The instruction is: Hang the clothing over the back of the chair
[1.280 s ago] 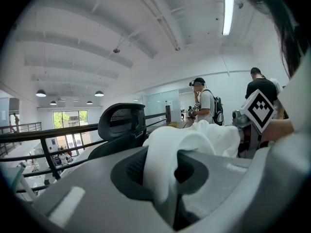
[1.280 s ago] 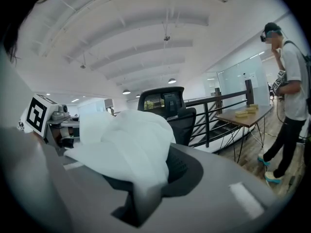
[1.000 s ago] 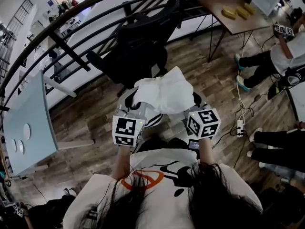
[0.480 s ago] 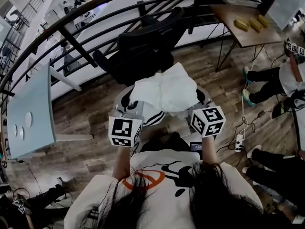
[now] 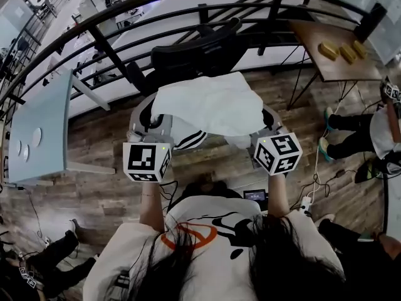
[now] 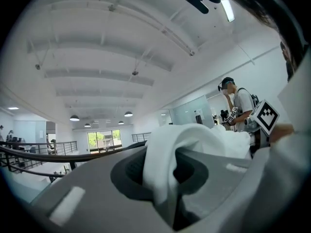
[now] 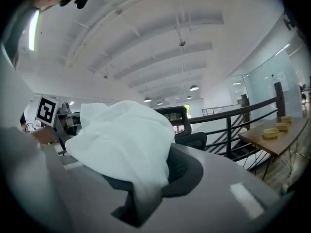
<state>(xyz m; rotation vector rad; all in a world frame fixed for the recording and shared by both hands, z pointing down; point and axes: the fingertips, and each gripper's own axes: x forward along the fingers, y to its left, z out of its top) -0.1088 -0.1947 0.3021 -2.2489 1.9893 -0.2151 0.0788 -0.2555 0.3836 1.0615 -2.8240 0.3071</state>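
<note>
I hold a white garment stretched between both grippers at chest height, in front of a black office chair. My left gripper is shut on the garment's left edge, and the cloth bunches up between its jaws. My right gripper is shut on the right edge. In the right gripper view the fabric drapes over the jaws, and the chair's back shows just beyond. Both grippers point about level towards the chair.
A black railing runs behind the chair. A wooden table with yellow blocks stands at the back right and a pale table at the left. A person's legs and a power strip are on the floor at the right.
Both grippers have risen and moved apart, spreading the garment wider. The garment is now closer to the chair.
</note>
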